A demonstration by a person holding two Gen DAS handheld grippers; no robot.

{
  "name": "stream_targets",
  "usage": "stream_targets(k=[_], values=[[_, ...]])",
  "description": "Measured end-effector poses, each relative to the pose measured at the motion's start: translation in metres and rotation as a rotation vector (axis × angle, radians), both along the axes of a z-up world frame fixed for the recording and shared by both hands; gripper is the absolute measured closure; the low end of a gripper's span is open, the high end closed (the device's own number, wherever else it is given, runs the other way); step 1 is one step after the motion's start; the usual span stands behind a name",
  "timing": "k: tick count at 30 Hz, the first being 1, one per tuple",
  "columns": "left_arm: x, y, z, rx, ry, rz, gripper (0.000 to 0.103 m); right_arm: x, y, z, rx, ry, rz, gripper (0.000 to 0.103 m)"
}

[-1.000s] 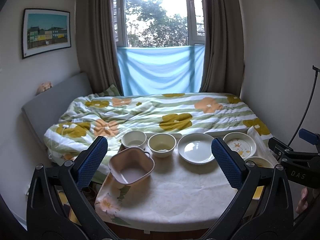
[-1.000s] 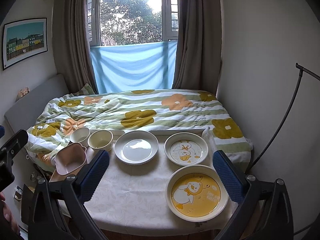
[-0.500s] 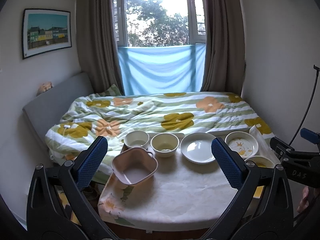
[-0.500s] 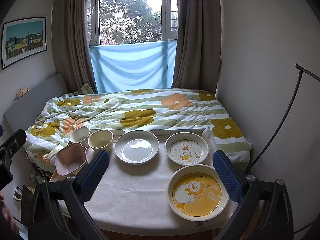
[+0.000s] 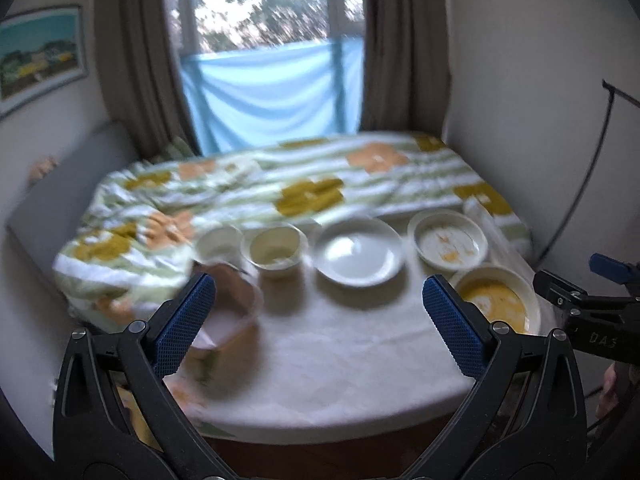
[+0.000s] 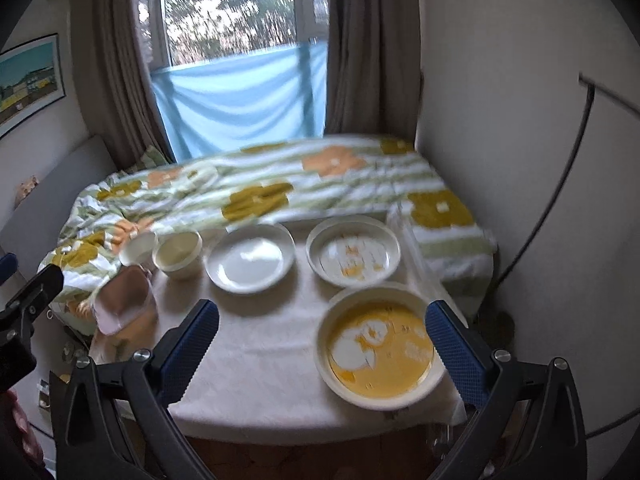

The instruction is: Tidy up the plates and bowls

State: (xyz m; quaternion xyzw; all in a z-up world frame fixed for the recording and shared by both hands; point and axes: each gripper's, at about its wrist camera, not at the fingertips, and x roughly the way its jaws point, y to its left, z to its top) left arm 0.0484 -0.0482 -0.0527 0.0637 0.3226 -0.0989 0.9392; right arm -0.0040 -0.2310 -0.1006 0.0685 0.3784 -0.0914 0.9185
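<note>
Beyond the table (image 6: 260, 364) lies a bed with a green-striped floral quilt (image 6: 280, 188), its edge just behind the row of dishes; brown curtains (image 6: 372, 52) flank a window half covered by a blue cloth (image 6: 240, 100), and a framed picture (image 5: 40, 56) hangs on the left wall; a thin black cable (image 6: 560, 184) curves down the right wall. Along the far edge of the white tablecloth stand, left to right, a white cup (image 6: 138, 247), a cream bowl (image 6: 178, 254), a plain white plate (image 6: 250, 256) and a small patterned plate (image 6: 354, 254); a large yellow plate (image 6: 380, 346) sits nearer, by the right edge, and a pink square bowl (image 6: 122, 300) sits at the left edge, partly hidden in the left view by a blue pad. Nothing stands between the grippers and the dishes. The left gripper (image 5: 320, 320) hangs above the table's near edge with its jaws wide apart, holding nothing; the right gripper (image 6: 324, 344) likewise has its jaws spread and holds nothing, one pad close beside the yellow plate's rim. Compared with half a second ago, both views are now motion-blurred and the dishes appear larger and lower in the frames; the yellow plate shows more fully in the left view.
</note>
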Motion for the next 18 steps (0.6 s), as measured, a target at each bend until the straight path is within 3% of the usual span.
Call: stream_targets(k=[8,12,15,18], values=[[0.040,-0.093,-0.089,-0.033,0.264,-0.153,0.000,0.002,-0.092,-0.065,0.091,0.151,0.003,0.000],[0.061,-0.134,-0.140,-0.070,0.393,-0.205,0.001,0.005,-0.132,-0.102,0.190,0.198,0.024,0.001],[0.076,-0.159,-0.175,-0.082,0.464,-0.217,0.006,0.009,-0.157,-0.127,0.252,0.209,0.062,0.008],[0.086,-0.174,-0.201,-0.077,0.521,-0.223,0.018,0.021,-0.171,-0.144,0.286,0.217,0.100,0.027]])
